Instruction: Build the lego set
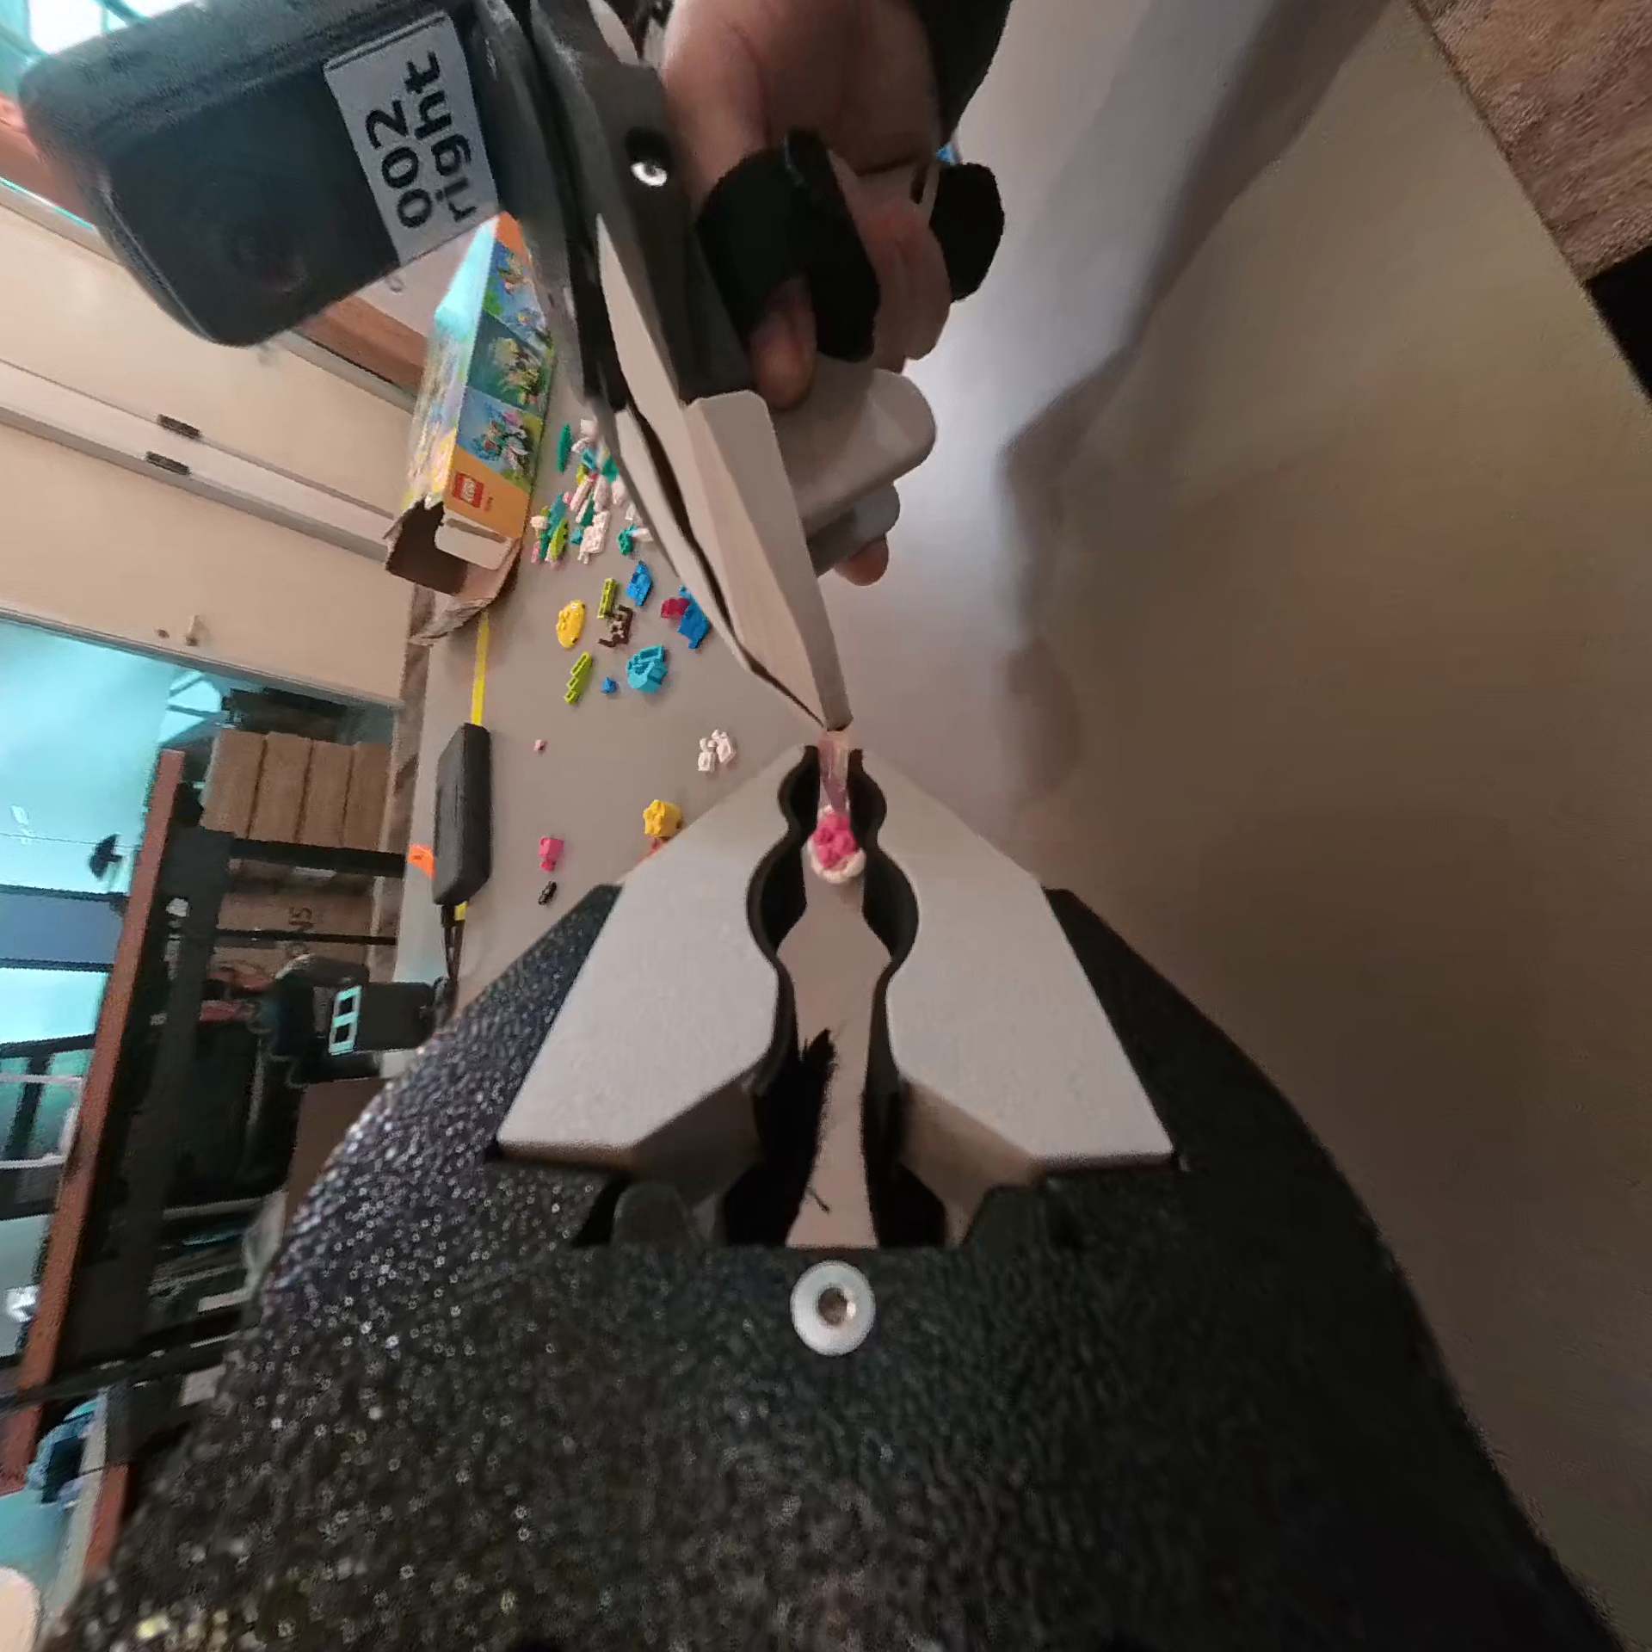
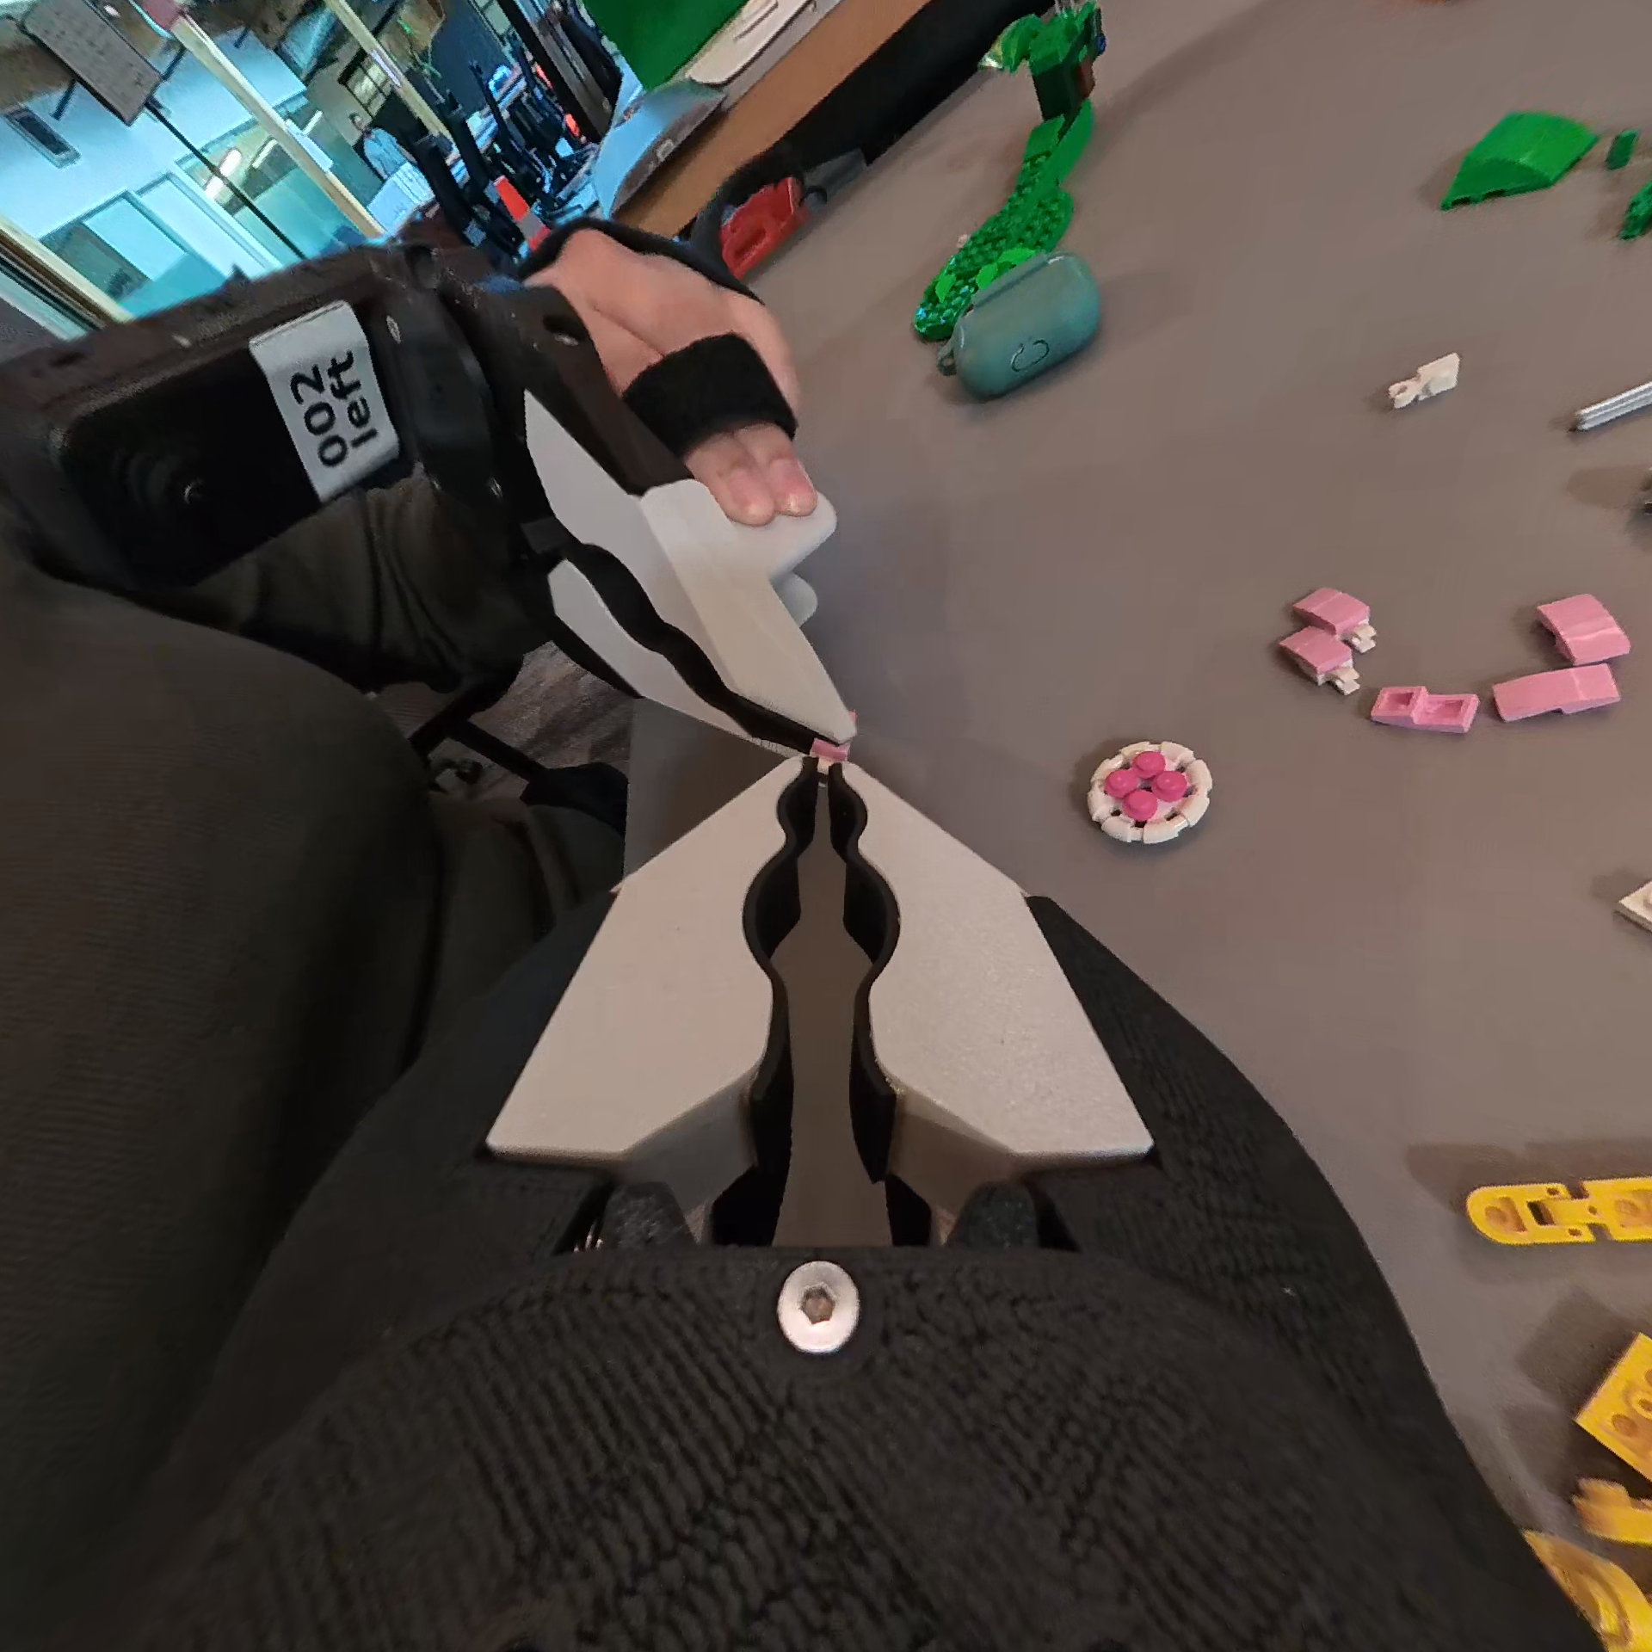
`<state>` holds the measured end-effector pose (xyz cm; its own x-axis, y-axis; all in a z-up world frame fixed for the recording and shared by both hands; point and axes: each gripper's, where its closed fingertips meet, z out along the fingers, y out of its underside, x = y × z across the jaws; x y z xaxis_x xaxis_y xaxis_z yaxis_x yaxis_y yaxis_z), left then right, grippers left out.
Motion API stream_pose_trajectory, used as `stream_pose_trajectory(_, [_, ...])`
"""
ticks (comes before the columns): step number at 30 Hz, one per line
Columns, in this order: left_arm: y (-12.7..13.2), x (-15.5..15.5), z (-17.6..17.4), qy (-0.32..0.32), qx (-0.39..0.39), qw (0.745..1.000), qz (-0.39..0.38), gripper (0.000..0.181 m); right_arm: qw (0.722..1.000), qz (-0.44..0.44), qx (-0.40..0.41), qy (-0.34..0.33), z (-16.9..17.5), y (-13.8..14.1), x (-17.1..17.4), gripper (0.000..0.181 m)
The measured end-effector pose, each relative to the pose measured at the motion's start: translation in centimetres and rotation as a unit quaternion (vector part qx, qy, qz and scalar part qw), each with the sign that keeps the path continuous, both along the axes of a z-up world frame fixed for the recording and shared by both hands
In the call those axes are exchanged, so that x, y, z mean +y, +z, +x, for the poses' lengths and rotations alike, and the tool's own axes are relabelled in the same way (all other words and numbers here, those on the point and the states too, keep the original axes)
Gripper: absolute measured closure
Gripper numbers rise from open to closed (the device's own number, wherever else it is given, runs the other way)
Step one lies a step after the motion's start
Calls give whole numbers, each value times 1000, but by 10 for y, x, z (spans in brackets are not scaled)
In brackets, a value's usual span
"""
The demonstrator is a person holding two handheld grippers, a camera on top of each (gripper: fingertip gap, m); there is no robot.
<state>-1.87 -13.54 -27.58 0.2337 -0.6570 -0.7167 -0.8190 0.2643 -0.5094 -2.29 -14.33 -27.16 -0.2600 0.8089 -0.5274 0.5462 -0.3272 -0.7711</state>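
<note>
My left gripper [image 1: 831, 760] and my right gripper [image 2: 824, 771] meet tip to tip above the grey table [image 2: 1117, 554]. A small pink piece [image 1: 836, 771] sits between the left fingertips, and it also shows in the right wrist view [image 2: 831, 747] with a white bit at the right tips. Both grippers look shut on it. The right gripper [image 1: 833, 715] comes in from the upper left in the left wrist view, the left gripper [image 2: 836, 737] likewise in the right wrist view. A white round plate with magenta studs [image 2: 1149, 791] lies on the table, and shows through the left fingers [image 1: 836, 849].
Several pink petal pieces [image 2: 1448, 661] lie right of the plate. A green build [image 2: 1010, 223], a teal case [image 2: 1024, 326] and yellow pieces [image 2: 1564, 1211] are around it. A set box [image 1: 483, 393], loose coloured bricks [image 1: 608, 572] and a black pouch [image 1: 460, 813] lie farther off. Only a small space, under 4 cm, lies between the two pairs of fingers. The teal case [image 2: 1024, 326] is about 20 cm from my left fingertips.
</note>
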Motion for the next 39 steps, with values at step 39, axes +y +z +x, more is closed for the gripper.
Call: stream_pose_trajectory(39, [81, 57, -77, 160, -333, 911, 184, 125, 930, 320, -111, -145, 8, -38, 140, 180])
